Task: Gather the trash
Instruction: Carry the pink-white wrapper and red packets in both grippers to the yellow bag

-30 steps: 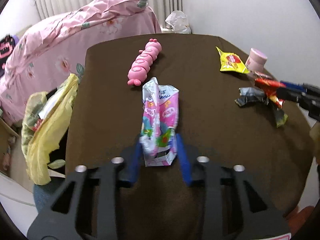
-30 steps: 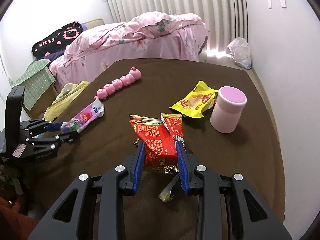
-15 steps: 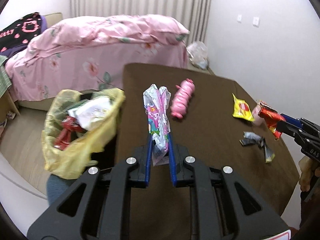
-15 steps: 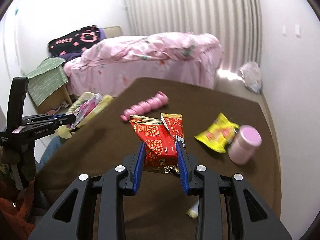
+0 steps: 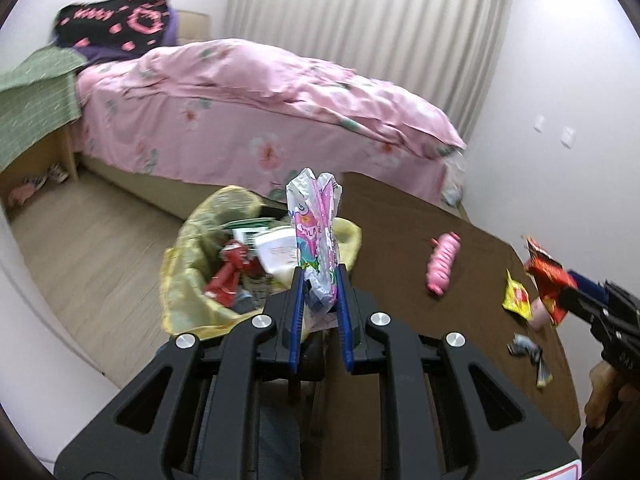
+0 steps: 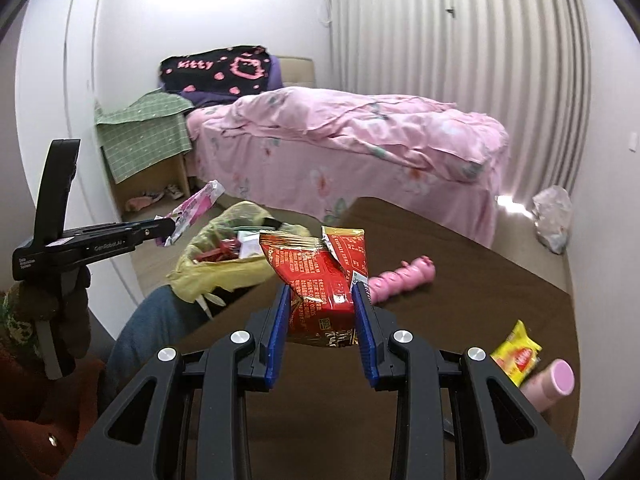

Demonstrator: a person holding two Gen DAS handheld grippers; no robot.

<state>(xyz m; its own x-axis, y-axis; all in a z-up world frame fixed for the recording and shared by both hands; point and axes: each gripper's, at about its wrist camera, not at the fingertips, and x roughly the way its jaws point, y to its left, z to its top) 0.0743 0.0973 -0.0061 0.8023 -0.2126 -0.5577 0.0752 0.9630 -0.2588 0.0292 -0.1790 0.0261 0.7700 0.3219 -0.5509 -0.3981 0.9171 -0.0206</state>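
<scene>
My left gripper is shut on a pink cartoon wrapper and holds it upright in the air. Just beyond it a yellow trash bag stands open beside the table, with several wrappers and papers inside. My right gripper is shut on a crumpled red snack wrapper, held above the brown table. In the right wrist view the left gripper and its pink wrapper hang left of the bag. The red wrapper also shows at the left wrist view's right edge.
A pink caterpillar toy, a yellow snack packet and a pink-lidded bottle lie on the table. Silvery wrapper scraps lie near its right edge. A pink-covered bed stands behind, and a person's blue-clad leg is below the bag.
The left jaws closed on the pink wrapper and lifted it off the table. Both grippers rose and swung left toward the yellow bag, the right one still carrying the red wrapper.
</scene>
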